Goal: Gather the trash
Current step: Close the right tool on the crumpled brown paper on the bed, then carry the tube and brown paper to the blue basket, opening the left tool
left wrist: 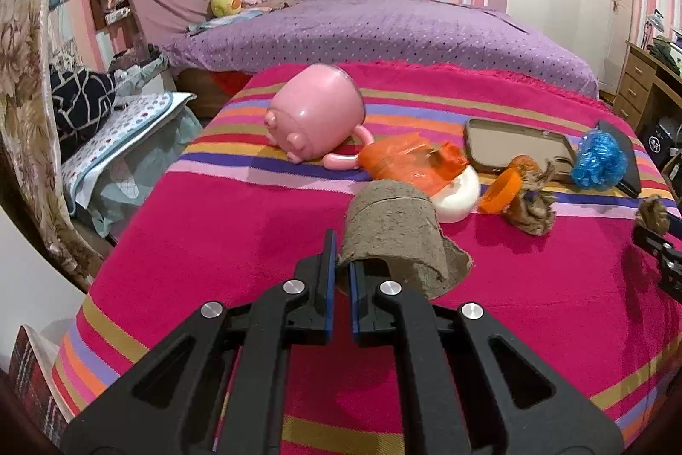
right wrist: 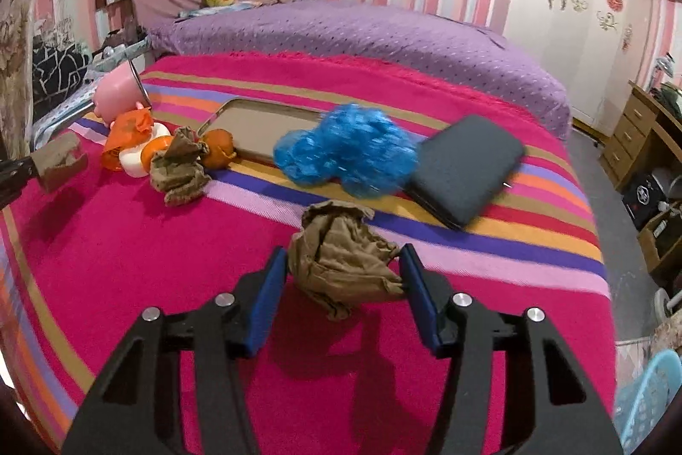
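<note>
My left gripper (left wrist: 341,267) is shut on the rim of a grey pulp paper cup (left wrist: 392,233) and holds it above the striped blanket; the cup also shows in the right wrist view (right wrist: 59,160). My right gripper (right wrist: 341,280) is shut on a crumpled brown paper ball (right wrist: 341,259), its fingers pressed against both sides. On the blanket lie a second brown paper wad (right wrist: 179,169), an orange plastic bag (left wrist: 405,160), an orange peel (right wrist: 219,152), a white cup (left wrist: 458,195) and a blue plastic wad (right wrist: 349,156).
A pink pig mug (left wrist: 315,114) lies on its side. A brown tray (left wrist: 515,146) and a dark case (right wrist: 464,173) lie on the pink striped blanket (left wrist: 213,241). A purple bed (left wrist: 383,28) is behind. A light blue basket (right wrist: 648,404) stands at the lower right.
</note>
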